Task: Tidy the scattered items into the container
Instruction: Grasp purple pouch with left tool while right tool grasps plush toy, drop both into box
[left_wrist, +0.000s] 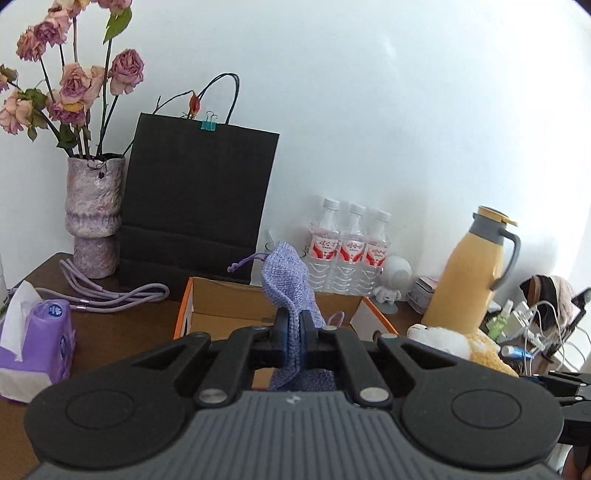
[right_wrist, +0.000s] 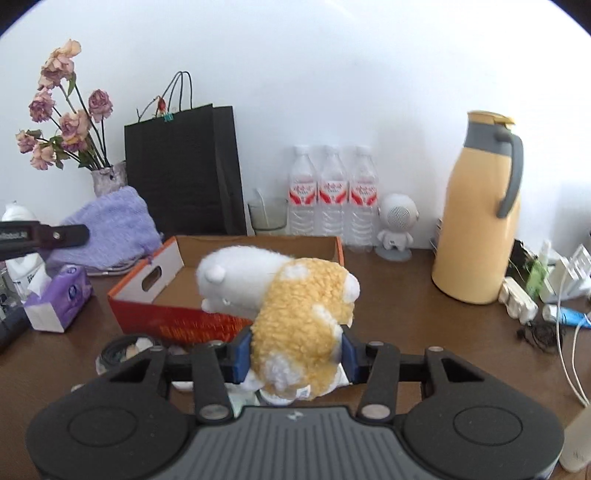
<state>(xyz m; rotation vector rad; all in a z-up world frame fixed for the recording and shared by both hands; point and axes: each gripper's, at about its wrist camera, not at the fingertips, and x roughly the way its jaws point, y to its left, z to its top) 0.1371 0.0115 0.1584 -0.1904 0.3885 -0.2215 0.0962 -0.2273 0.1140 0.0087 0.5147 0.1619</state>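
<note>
Soft, even daylight fills both views, brightest on the white wall (left_wrist: 369, 110) toward 12 o'clock, with only faint shadows there. Fisheye bending curves everything near the edges, and dark vignette corners show at 1 and 11 o'clock. The cluttered cables (right_wrist: 569, 332) at 3 o'clock look smeared and soft.

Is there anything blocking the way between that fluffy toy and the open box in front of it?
Nothing visible does. The right tongs grip the plush toy just before the cardboard box's near wall, its head already over the open top, and what shows of the inside looks bare.
</note>
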